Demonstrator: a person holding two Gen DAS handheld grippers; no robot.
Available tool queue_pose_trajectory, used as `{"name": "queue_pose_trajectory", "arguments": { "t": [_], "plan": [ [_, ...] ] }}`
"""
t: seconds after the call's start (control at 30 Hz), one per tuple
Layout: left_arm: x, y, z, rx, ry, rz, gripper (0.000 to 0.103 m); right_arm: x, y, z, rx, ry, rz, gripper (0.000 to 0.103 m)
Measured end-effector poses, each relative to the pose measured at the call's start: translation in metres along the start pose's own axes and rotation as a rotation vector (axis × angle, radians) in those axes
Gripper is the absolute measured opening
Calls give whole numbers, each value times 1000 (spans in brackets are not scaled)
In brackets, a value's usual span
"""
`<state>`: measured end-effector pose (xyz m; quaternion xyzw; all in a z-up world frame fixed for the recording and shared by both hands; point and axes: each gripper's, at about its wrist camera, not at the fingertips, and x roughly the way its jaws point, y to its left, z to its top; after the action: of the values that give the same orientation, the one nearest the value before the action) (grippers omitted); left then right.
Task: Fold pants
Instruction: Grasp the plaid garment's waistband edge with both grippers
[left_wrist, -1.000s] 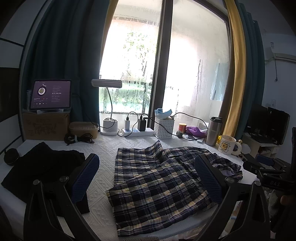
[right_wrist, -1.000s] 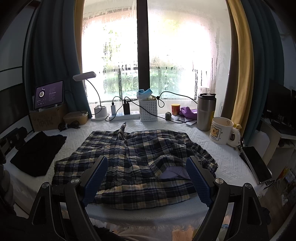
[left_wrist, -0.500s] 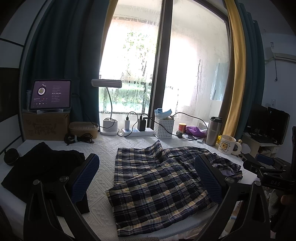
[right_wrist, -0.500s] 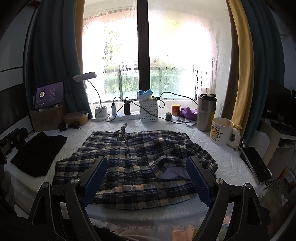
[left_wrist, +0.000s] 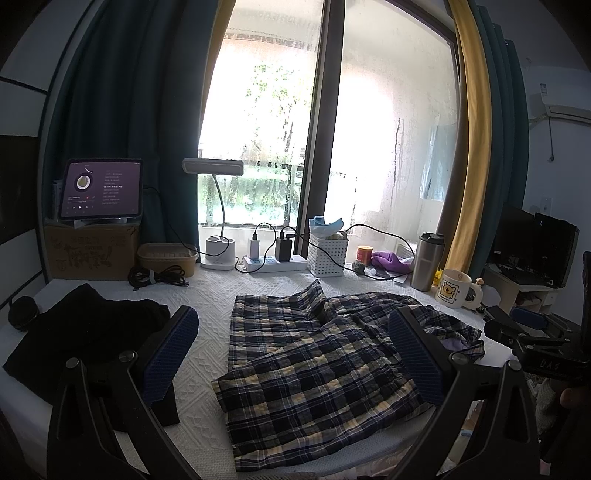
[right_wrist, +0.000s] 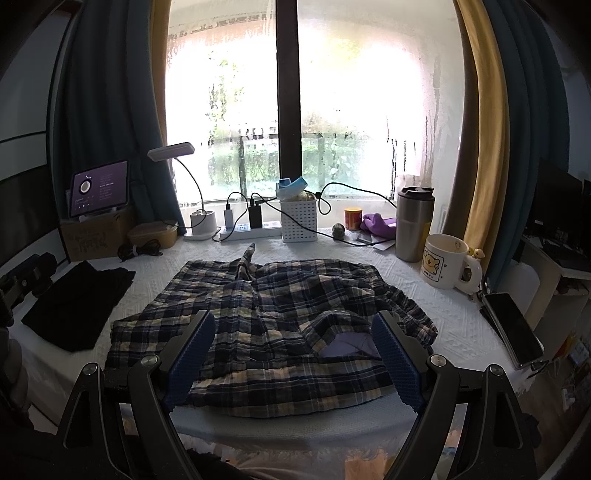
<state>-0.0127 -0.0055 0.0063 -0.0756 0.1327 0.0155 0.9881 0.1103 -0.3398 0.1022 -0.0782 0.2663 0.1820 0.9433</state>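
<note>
Pants of navy-and-cream plaid cotton (left_wrist: 317, 354) lie rumpled, unfolded, on the white textured worktop (right_wrist: 436, 295). Both grippers, left (left_wrist: 291, 354) and right (right_wrist: 293, 358), hover spread and empty; next likely comes gripping an edge.

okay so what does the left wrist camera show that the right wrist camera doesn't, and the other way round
Only the left wrist view shows the right gripper from outside, at the right edge, and a wall air conditioner.

Only the right wrist view shows the phone lying flat near the table's right edge, and the pale lining inside the pants' opening.

Both show the plaid pants spread unfolded on the white table cover, the black garment to their left, the mug, the steel tumbler and the tablet. Each camera's own gripper hangs open, holding nothing.
</note>
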Motion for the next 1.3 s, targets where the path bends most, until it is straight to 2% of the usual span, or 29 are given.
{"name": "queue_pose_trajectory", "arguments": {
  "t": [0.23,0.37,0.6,0.77,1.03,1.17,1.3],
  "plan": [
    [1,0,1,10,4,-1,102,4,1,1,-7,7,7,88],
    [15,3,-1,21,33,19,102,16,-4,0,-1,25,1,88],
    [62,14,-6,18,135,28,101,53,-27,-4,28,80,-14,88],
    [98,24,-5,17,227,64,101,81,-46,-1,55,111,-34,88],
    [140,35,8,35,272,137,101,116,-82,21,93,120,-79,88],
    [160,35,12,36,291,144,101,136,-95,32,102,128,-86,88],
    [187,34,16,18,338,117,101,155,-105,41,108,139,-86,88]
  ]
}}
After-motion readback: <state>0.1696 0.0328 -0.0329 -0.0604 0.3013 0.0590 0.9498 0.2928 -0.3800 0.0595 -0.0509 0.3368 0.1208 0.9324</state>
